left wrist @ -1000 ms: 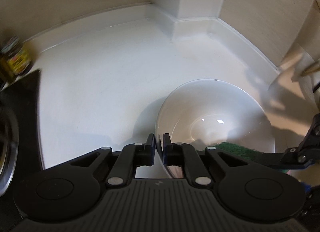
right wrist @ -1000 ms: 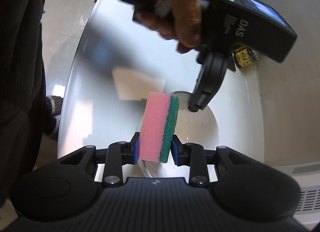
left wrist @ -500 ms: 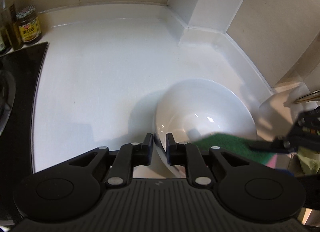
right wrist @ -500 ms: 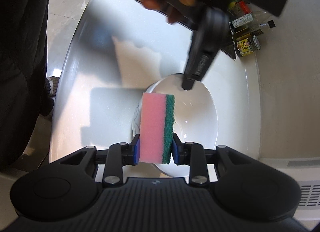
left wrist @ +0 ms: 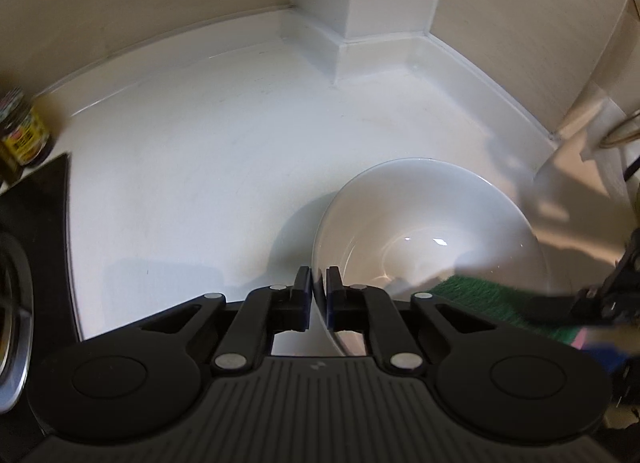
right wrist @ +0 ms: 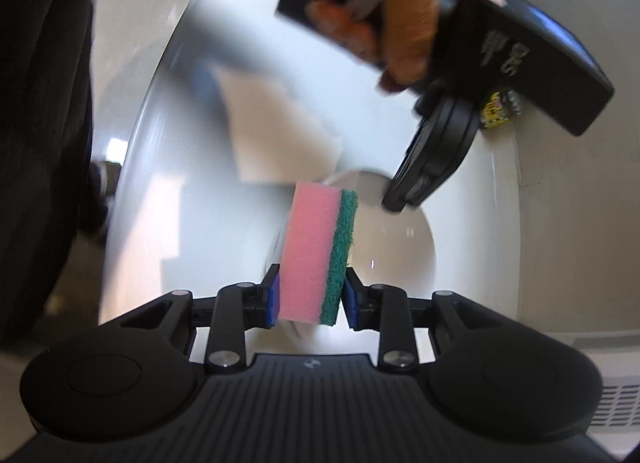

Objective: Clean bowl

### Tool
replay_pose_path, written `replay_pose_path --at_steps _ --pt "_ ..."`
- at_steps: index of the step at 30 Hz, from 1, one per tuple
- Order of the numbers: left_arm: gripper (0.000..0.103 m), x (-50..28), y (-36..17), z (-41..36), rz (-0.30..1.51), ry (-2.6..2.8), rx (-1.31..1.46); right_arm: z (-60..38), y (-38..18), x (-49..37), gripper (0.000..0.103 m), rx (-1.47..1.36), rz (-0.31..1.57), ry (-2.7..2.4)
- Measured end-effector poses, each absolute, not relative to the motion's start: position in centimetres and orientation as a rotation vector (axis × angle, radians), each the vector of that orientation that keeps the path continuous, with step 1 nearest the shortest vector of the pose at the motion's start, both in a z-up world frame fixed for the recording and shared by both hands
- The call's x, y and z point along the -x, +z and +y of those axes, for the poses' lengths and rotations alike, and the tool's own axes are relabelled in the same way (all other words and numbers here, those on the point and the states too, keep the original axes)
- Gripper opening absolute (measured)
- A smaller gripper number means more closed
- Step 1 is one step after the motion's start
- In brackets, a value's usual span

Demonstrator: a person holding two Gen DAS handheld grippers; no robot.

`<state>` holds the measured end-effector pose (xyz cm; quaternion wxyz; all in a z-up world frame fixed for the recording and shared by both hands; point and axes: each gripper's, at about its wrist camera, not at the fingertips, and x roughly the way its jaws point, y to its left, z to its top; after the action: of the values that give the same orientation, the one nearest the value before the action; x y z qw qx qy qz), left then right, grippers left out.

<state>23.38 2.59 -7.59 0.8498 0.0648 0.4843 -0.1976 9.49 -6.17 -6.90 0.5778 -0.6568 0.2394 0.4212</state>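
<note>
The left hand-held gripper (left wrist: 319, 291) has its two fingers nearly closed, pinching the near rim of the white ceramic bowl (left wrist: 432, 231) between them, one finger inside the wall and one outside. The bowl sits on the white desk (left wrist: 208, 167), tipped slightly toward that gripper, its glazed inside showing small highlights. In the right wrist view the same bowl (right wrist: 400, 247) lies just beyond the sponge, with the left hand-held gripper (right wrist: 394, 205) reaching down to its far rim, held by the person's left hand (right wrist: 400, 15).

The right hand-held gripper (right wrist: 310, 295) is clamped on a pink sponge with a green scouring layer (right wrist: 316, 251), standing upright between the blue pads; the green face points right. From the left wrist view the green side of the sponge (left wrist: 492, 299) lies over the bowl's right rim; whether it touches the glaze is hard to tell because of blur.

A jar with a yellow label (left wrist: 24, 135) stands at the far left edge of the desk, beside a black cooktop (left wrist: 36, 223)
</note>
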Motion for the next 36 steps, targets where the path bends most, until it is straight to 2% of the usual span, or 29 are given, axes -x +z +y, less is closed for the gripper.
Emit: replay_pose_path --at_steps 8,12,18,26,29,31,36 --pt "0.014 -20.8 -7.6 4.1 1.039 -0.32 0.064 -6.9 -6.9 -9.1 0.027 1.52 0.583 0.961" --pt "0.014 -19.2 -7.7 3.6 1.014 -0.299 0.03 -6.1 -6.8 -9.2 0.027 1.539 0.583 0.955" --pt "0.004 -20.9 -7.9 2.6 0.996 -0.325 -0.067 -4.9 -6.2 -8.1 0.027 1.476 0.576 1.014" --pt "0.005 -22.8 -7.9 2.3 1.003 -0.387 -0.076 -5.6 -6.7 -8.6 0.027 1.511 0.583 0.983" --pt "0.006 -22.0 -8.0 2.6 1.006 -0.358 -0.025 -5.5 -6.7 -8.8 0.027 1.505 0.597 0.977" --pt "0.011 -20.9 -7.9 3.2 1.004 -0.331 0.022 -5.2 -6.7 -8.8 0.027 1.504 0.595 0.97" --pt "0.012 -18.4 -8.0 3.9 0.981 -0.276 0.104 -5.0 -6.7 -8.9 0.027 1.494 0.6 0.968"
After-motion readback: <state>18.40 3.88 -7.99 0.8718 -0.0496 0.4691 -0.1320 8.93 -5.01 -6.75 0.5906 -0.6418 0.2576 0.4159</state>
